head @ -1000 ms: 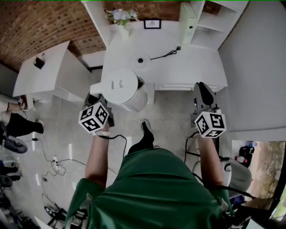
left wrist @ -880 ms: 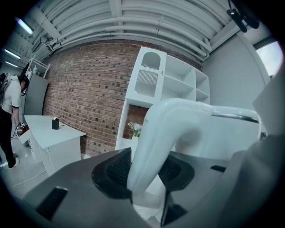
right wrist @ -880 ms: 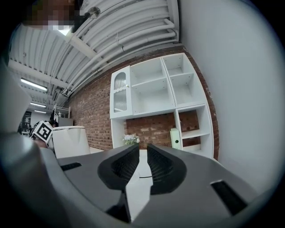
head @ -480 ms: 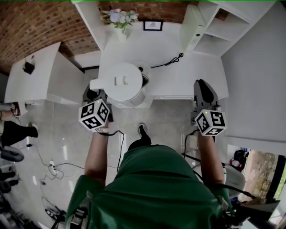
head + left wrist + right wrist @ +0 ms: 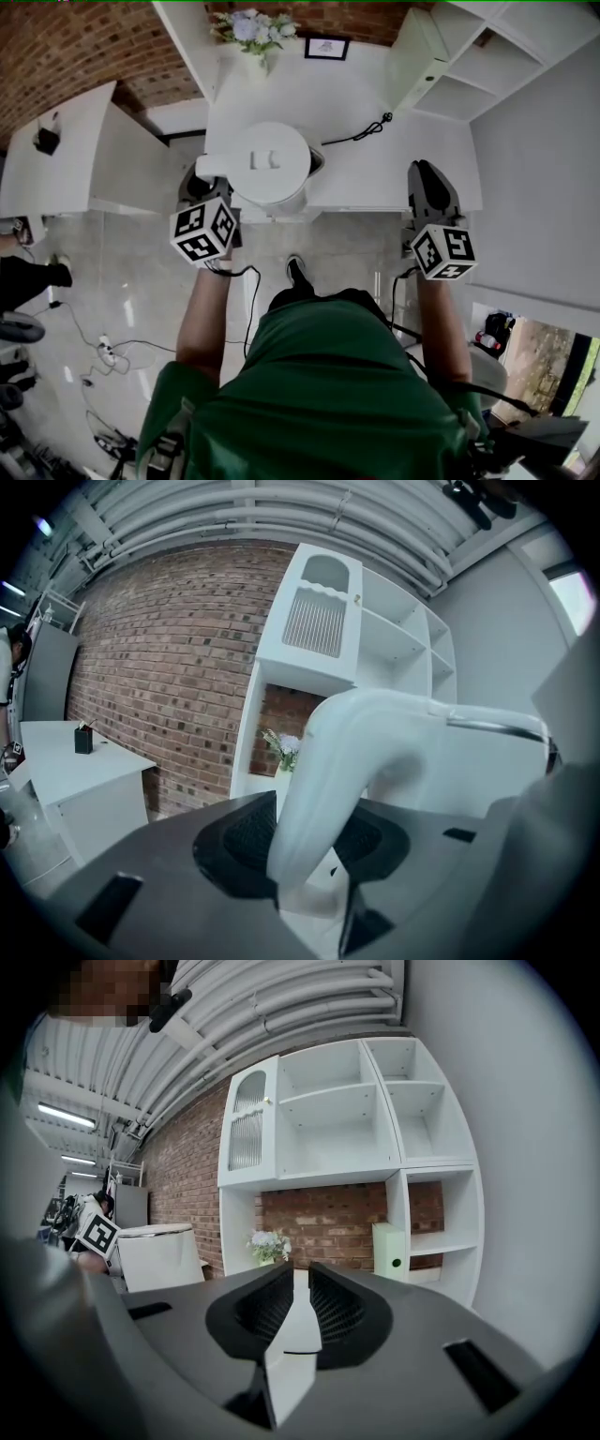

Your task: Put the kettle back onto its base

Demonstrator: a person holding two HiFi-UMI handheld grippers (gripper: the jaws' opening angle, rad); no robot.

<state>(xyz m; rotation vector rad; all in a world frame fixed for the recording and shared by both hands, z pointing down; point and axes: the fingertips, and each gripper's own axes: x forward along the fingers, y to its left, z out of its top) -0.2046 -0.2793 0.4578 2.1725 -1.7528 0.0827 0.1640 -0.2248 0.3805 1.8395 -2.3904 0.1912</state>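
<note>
The white kettle point(image 5: 270, 167) hangs over the front part of the white desk point(image 5: 375, 169). It covers most of its round base, of which only a sliver of rim point(image 5: 319, 161) shows at the kettle's right. My left gripper point(image 5: 199, 180) is shut on the kettle's curved handle point(image 5: 342, 761), and the kettle body point(image 5: 487, 761) fills the right of the left gripper view. My right gripper point(image 5: 424, 176) hovers at the desk's front right edge. Its jaws point(image 5: 295, 1283) stand a narrow gap apart with nothing between them. The kettle point(image 5: 159, 1255) shows far left in the right gripper view.
The base's black cord point(image 5: 366, 129) runs across the desk to the back right. A vase of flowers point(image 5: 251, 28) and a small picture frame point(image 5: 326, 47) stand at the back. A white shelf unit point(image 5: 450, 66) rises on the right, a second white table point(image 5: 56, 150) on the left. Cables point(image 5: 103, 347) lie on the floor.
Both grippers and the person have moved forward to the desk. The kettle has travelled from in front of the desk edge to above the base, which it now mostly covers.
</note>
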